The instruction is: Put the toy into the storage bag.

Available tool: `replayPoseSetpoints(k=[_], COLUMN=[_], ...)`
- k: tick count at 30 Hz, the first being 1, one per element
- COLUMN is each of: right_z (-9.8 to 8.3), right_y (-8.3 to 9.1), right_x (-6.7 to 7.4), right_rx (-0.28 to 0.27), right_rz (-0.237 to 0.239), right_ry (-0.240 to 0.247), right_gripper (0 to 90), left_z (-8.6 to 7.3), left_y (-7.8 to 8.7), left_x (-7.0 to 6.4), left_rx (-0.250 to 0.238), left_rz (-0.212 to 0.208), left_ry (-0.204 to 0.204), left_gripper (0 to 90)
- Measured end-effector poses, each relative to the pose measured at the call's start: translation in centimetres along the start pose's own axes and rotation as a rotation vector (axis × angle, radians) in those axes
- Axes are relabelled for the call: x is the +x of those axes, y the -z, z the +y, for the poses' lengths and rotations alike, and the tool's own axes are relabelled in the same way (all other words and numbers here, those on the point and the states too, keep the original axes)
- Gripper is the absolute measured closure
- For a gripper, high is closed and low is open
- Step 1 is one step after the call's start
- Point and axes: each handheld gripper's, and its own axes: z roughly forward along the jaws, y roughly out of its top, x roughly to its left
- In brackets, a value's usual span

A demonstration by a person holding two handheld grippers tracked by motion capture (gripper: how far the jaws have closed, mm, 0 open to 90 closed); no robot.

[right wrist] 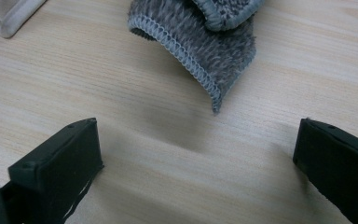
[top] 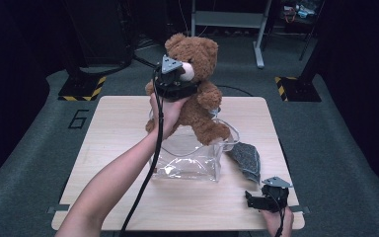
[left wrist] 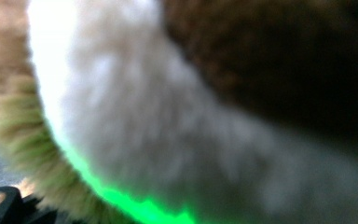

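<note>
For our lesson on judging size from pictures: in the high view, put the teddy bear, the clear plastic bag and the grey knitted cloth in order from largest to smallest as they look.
1. Teddy bear and clear plastic bag: they look about alike, and the bear is held up nearer the camera, so unranked.
2. Grey knitted cloth, plainly smallest.

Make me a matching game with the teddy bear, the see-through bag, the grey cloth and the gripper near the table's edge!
Things:
1. teddy bear
2. clear plastic bag
3. grey cloth
4. right gripper

Places or states:
A. lying flat on the wooden table, right of the bag
B. held up above the bag by the left gripper
C. jaws wide apart, nothing between them, low over the table
D. standing on the table under the bear's legs

Pairs: 1-B, 2-D, 3-A, 4-C
</note>
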Motion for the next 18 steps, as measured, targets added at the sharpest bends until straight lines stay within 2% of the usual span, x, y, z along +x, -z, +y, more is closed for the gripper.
replayPoseSetpoints(k=[3,9,18], right_z=[0.0,0.0,0.0], right_y=[0.0,-0.1,0.0], right_x=[0.0,0.0,0.0], right_rx=[-0.001,-0.001,0.002], right_rz=[-0.007,-0.009,-0.003], right_ry=[-0.001,-0.003,-0.003], right_gripper=[0.1,0.1,0.1], left_z=[-0.5,-1.4,-2.8], left_y=[0.5,1.8,2.7], left_x=[0.1,0.4,1.4], left_rx=[0.000,0.008,0.071], left_rz=[-0.005,-0.019,-0.057], left_ry=[0.008,-0.006,-0.010], left_gripper=[40.7,39.5,40.8])
